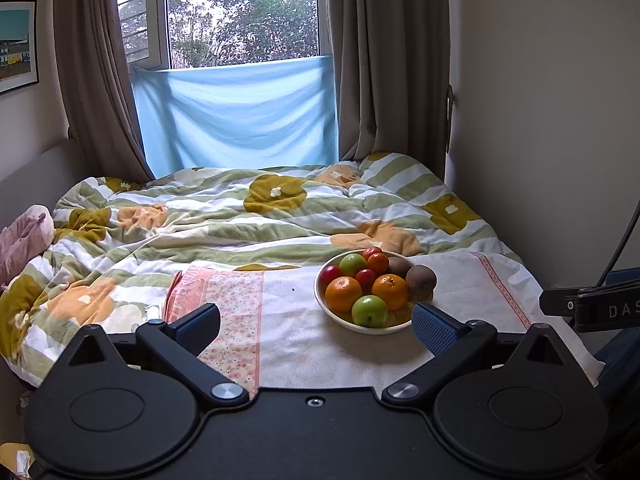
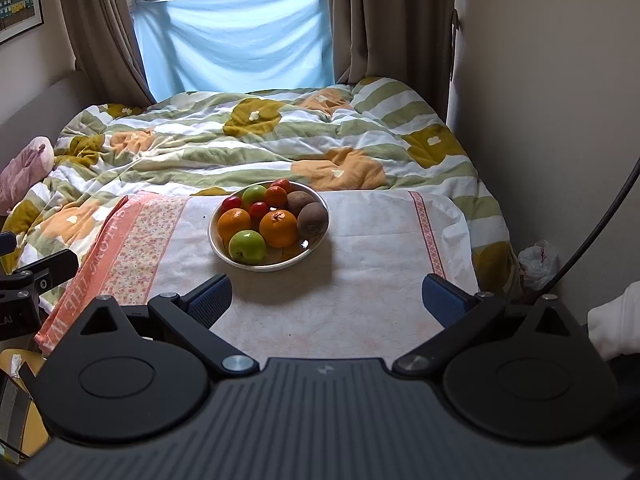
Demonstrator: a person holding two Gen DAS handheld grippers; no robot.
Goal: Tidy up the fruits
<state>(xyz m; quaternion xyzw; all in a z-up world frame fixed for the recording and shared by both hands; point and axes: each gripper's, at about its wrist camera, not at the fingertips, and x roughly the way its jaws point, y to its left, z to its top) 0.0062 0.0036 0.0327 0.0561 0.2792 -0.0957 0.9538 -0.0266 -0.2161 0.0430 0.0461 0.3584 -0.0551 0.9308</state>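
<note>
A bed (image 2: 280,140) covered by a striped, flowered quilt is seen to fill the room from the curtained window (image 1: 240,12) to the near edge, with a wall close along its right side and a padded headboard along its left. Over the near part of the bed a pale cloth (image 2: 360,280) is spread, its left border printed in pink florals and its right marked by a narrow red band; broad bare stretches of this cloth are left open in front of and to the right of the bowl. A shallow white bowl (image 2: 240,261) is set on the cloth (toward its far edge, just short of the quilt) and is heaped with fruit: two oranges (image 2: 278,227), two green apples (image 2: 247,245), two kiwis (image 2: 312,219), and several small red fruits (image 2: 258,209). The left gripper (image 1: 316,324) is held low before the cloth, its blue-padded fingers (image 1: 434,326) spread wide apart and empty, the right one near the bowl's rim. The right gripper (image 2: 326,298) is likewise held with its fingers (image 2: 444,298) apart, nothing between them, well short of the bowl.
</note>
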